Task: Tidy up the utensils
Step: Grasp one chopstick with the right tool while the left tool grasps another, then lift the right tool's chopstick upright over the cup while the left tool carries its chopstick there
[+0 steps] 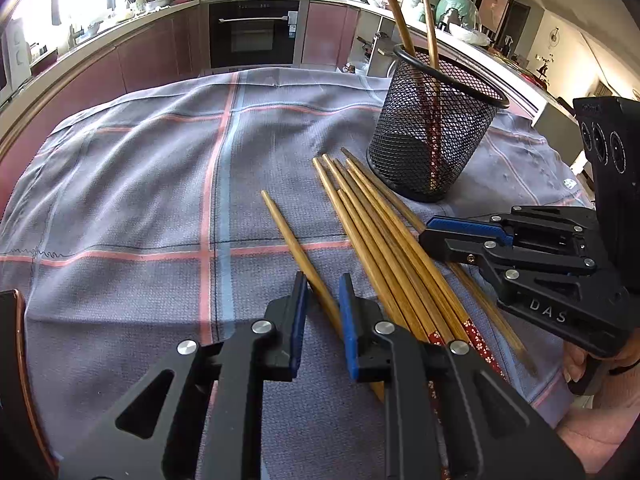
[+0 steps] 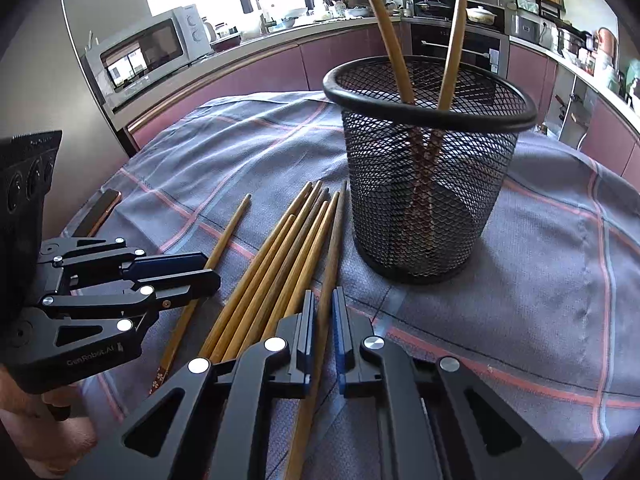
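Note:
A black mesh cup [image 1: 432, 132] [image 2: 428, 176] stands on the checked cloth with two chopsticks [image 1: 394, 8] [image 2: 384, 28] upright in it. Several wooden chopsticks [image 1: 384, 236] [image 2: 276, 256] lie in a bunch on the cloth beside it. One lone chopstick [image 1: 292, 240] [image 2: 224, 244] lies left of the bunch, and my left gripper [image 1: 324, 312] [image 2: 208, 270] straddles it, jaws a little apart. My right gripper [image 2: 322, 320] [image 1: 424, 230] straddles the rightmost chopstick [image 2: 332, 248], jaws narrowly apart. Whether either one grips is unclear.
The grey cloth with pink and blue lines [image 1: 160, 200] [image 2: 540, 280] covers the table. A phone with a copper edge [image 2: 100, 212] lies at the cloth's left edge. Kitchen counters, an oven [image 1: 254, 34] and a microwave [image 2: 152, 48] stand beyond.

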The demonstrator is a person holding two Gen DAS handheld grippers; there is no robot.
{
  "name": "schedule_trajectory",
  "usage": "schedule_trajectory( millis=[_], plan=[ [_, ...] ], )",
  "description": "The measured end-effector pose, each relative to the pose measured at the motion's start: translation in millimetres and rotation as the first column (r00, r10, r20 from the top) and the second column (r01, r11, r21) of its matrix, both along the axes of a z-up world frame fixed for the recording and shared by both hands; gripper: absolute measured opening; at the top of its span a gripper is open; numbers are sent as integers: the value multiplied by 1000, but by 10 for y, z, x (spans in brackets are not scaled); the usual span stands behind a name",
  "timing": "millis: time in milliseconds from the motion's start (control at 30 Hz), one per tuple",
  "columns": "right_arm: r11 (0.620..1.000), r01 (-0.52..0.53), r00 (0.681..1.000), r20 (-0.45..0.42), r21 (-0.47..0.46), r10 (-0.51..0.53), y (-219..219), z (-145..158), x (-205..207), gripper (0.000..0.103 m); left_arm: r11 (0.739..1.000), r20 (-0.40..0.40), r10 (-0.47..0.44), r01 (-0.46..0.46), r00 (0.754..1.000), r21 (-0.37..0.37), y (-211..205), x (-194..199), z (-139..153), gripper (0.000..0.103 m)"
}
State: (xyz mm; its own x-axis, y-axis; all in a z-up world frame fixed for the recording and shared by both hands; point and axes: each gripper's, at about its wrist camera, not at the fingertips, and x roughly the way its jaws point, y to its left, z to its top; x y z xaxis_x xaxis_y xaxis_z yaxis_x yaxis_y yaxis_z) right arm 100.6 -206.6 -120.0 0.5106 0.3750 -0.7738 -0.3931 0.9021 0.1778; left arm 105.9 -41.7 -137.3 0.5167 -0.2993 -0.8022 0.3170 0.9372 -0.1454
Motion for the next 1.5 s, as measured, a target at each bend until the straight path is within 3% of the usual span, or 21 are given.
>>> schedule_trajectory(
  millis=[333, 833, 1500],
  plan=[
    [999, 5, 1000, 16, 50, -6, -121, 98, -86, 6, 999, -2, 43, -44, 999, -26, 45, -47, 44, 9],
    [988, -56, 995, 87, 144, 44, -193, 356, -246, 6, 997, 47, 42, -39, 998, -66, 106, -181, 275, 8],
    [974, -45, 969, 246, 222, -11, -411, 837, -343, 6, 967, 185, 5, 42, 983, -251, 312, -420, 1020, 7]
  ],
)
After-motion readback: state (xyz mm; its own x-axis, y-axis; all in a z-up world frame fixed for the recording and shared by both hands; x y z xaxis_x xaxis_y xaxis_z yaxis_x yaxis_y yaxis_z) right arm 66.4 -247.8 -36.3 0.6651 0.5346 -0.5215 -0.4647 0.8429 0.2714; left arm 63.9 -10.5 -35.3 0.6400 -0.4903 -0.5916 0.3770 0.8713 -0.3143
